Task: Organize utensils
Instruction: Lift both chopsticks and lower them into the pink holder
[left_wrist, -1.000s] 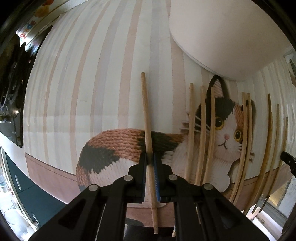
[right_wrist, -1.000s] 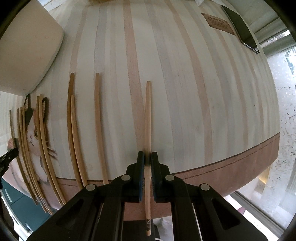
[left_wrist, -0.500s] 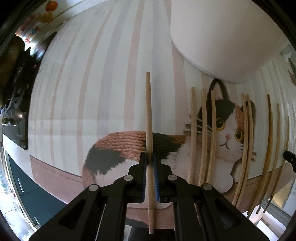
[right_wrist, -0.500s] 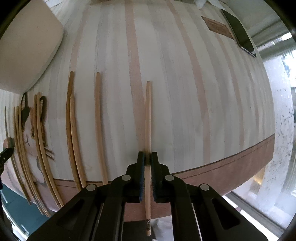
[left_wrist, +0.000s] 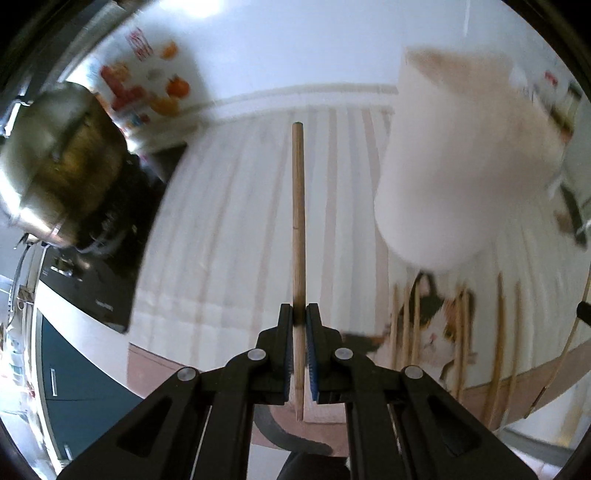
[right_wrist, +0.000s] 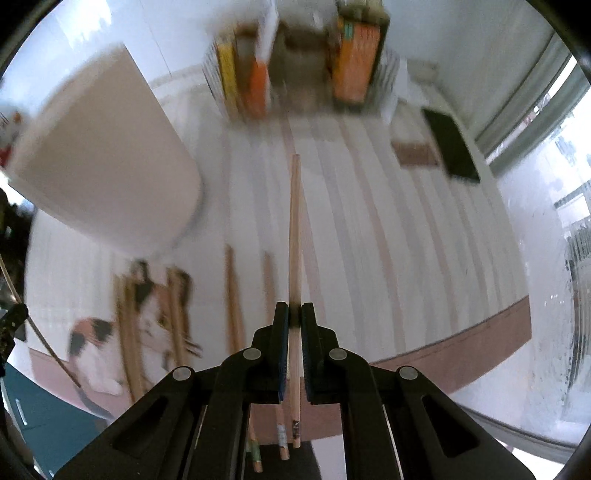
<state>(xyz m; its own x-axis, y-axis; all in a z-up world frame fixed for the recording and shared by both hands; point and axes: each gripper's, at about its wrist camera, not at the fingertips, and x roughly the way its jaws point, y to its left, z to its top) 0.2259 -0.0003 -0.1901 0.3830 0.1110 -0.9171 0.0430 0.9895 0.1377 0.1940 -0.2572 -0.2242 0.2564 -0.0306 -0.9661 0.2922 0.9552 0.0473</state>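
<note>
Above the striped cloth (left_wrist: 229, 221), each gripper, left (left_wrist: 299, 317) and right (right_wrist: 294, 317), clamps one chopstick (left_wrist: 298, 206) (right_wrist: 294, 236) pointing straight ahead between its fingers.

chopsticks (left_wrist: 298, 236) (right_wrist: 294, 243): 2 lifted | rest (right_wrist: 232, 295) on tablecloth

Left gripper (left_wrist: 299, 314) is showing matte black plastic linkage arms with triangular cutouts, four round silver pivot screws, and blue ribbed pads (left_wrist: 311, 363) lining the inner faces of its two fingers. Right gripper (right_wrist: 294, 312) is showing the same build: black arms, four silver screws, blue pads (right_wrist: 283, 363).
</note>
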